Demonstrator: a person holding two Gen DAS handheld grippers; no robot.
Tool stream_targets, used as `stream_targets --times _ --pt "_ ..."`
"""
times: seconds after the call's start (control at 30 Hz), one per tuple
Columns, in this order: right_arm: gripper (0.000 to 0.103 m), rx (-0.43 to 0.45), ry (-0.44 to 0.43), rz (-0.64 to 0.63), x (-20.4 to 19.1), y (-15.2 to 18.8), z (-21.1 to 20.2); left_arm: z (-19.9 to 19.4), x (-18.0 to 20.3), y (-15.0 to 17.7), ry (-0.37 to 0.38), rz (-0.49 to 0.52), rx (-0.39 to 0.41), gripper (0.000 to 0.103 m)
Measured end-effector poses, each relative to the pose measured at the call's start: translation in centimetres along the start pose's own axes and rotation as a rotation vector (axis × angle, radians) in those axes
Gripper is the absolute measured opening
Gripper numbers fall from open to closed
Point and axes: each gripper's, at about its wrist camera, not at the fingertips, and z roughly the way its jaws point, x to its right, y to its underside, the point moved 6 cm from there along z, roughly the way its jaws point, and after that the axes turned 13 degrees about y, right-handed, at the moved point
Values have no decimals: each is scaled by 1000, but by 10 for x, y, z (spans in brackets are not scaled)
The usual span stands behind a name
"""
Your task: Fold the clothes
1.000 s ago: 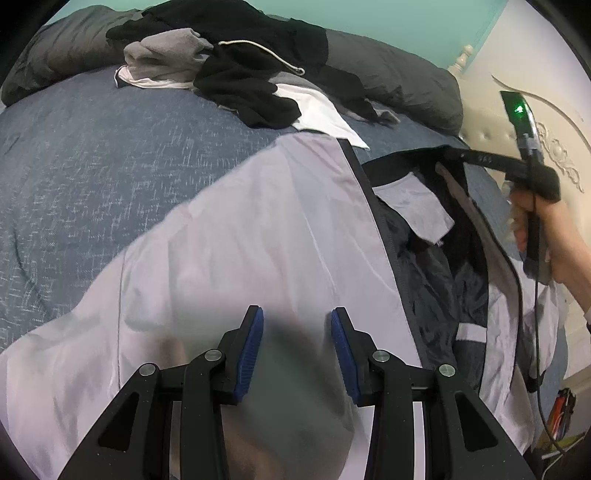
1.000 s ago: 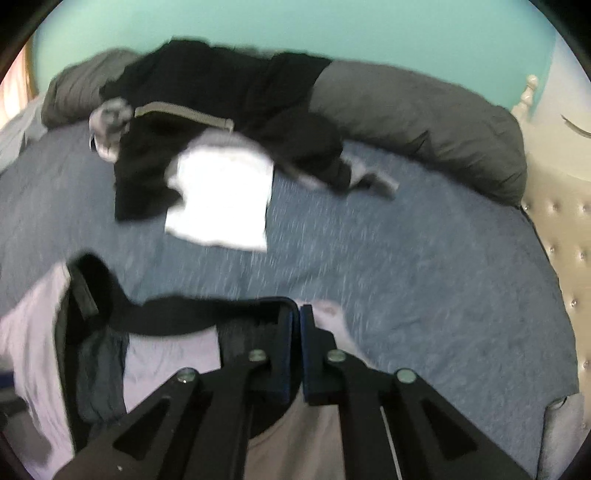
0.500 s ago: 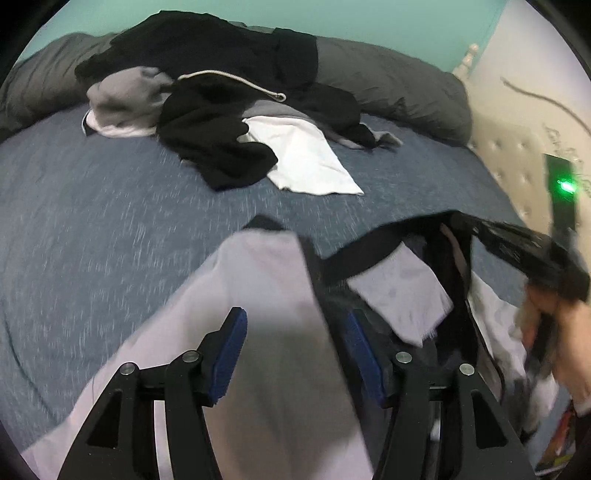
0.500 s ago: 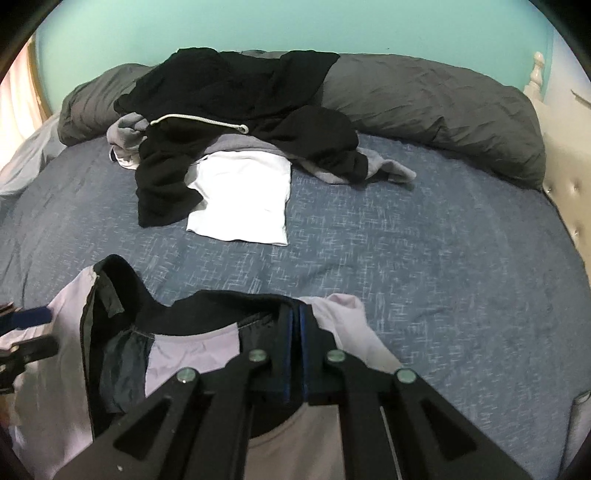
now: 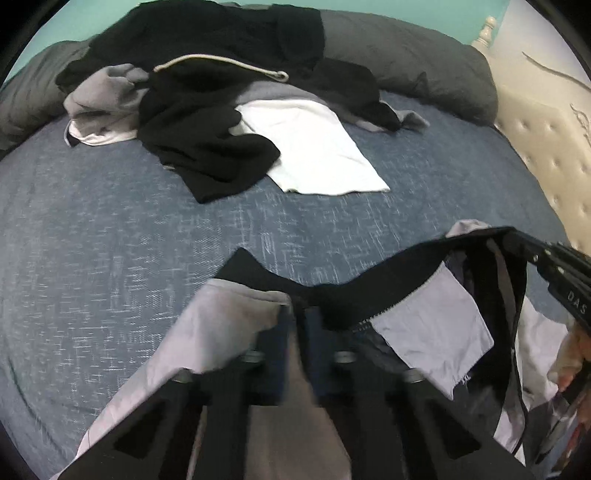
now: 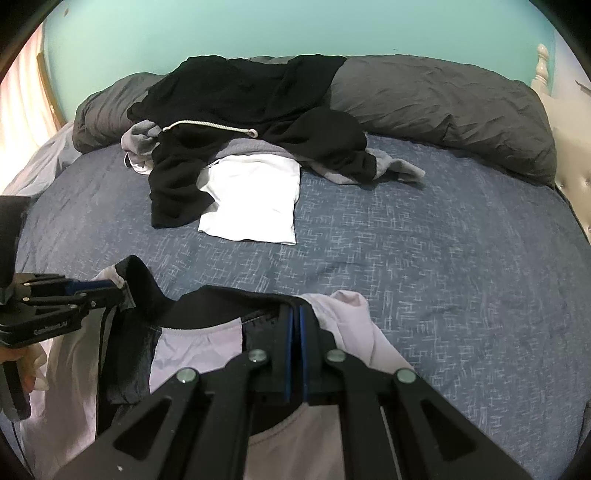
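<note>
Jacket (image 6: 192, 347), pale lilac, black-collared, hangs over bed (image 6: 406, 258) edge — left hand-held gripper (image 6: 110, 291) just closed on collar, right hand-held gripper (image 6: 295, 321) clamped likewise; thin, limp, probably slippery — collar hem safest hold.

The garment pinched in the right gripper (image 6: 295, 314) is pale lilac-grey (image 6: 199, 347) with a black collar band (image 6: 229, 299) and dark lining. Beyond it, the bedspread (image 6: 406, 258) is slate blue flecked with white crosshatch. Farther ahead lie a plain white piece (image 6: 255, 199), black clothes with a cream drawcord (image 6: 210, 125), and a charcoal duvet (image 6: 443, 96) against a mint-green wall (image 6: 295, 26).
</note>
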Motion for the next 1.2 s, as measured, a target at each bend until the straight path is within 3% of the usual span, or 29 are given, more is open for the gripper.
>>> stream_targets --times 0.33,0.57,0.77,1.07,1.2 --pt "3 18 -1 18 3 -5 -11 -47 -2 -10 18 7 96 3" --pt "3 59 0 75 13 -33 -21 -101 -6 -29 17 18 184 3" --pt "3 73 28 136 20 -63 -20 -124 -15 -34 3 22 212 3" --pt "3 42 35 125 -4 -90 11 -95 5 -20 87 42 164 3" --pt "3 6 -17 85 -31 -85 31 -68 10 -8 130 27 133 3"
